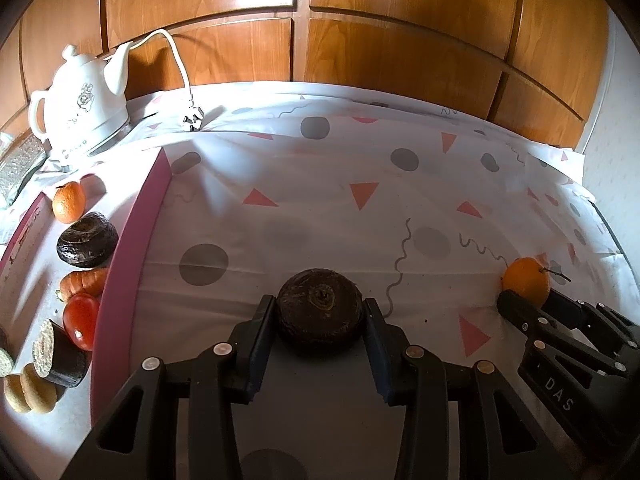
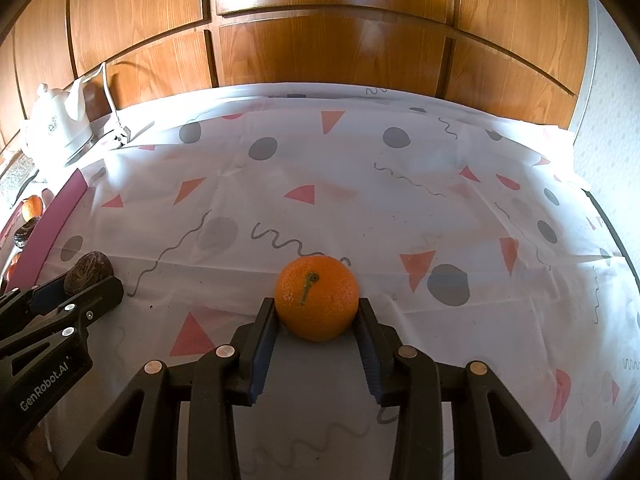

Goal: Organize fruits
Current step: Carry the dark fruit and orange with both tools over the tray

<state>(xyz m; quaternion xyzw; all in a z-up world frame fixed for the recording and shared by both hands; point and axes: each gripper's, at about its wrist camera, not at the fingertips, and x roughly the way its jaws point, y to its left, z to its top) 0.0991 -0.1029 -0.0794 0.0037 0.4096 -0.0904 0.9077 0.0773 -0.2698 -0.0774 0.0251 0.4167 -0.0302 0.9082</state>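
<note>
Both grippers loaded, both items on the cloth [image 1: 320, 200], neither visibly lifted.

Left gripper [image 1: 320, 320]: jaws clamped on the dark round fruit [image 1: 320, 312], pads touching its left and right flanks. Stem scar faces the camera, so it's squat and gripped across the width. Can't name the fruit.

Right gripper [image 2: 318, 312]: jaws closed on the orange [image 2: 317, 298], stem toward the camera, pads on both sides. Whether either grip is fully tight or just in contact, hard to say; there's no visible gap.

Key geometry: the pink tray [image 1: 132, 240] sits at the far left of the table. From the left gripper it's just beside, off to the left. From the right gripper it's well apart, and the left gripper [image 2: 72, 292] stands between it and the tray.

Tray already holds an orange [image 1: 69, 202], a dark fruit [image 1: 87, 242], a carrot-like piece [image 1: 84, 282], a tomato [image 1: 82, 320], plus some cut pieces and biscuits nearer the camera. Free space looks tight along the pink wall.

My read: left arm is nearer, should go first, lift and swing left over the wall. Right arm then crosses. If both go together, they'll likely clash.

Kettle [image 1: 84, 100] and its plug [image 1: 194, 120] sit behind the tray, clear of the path.
</note>
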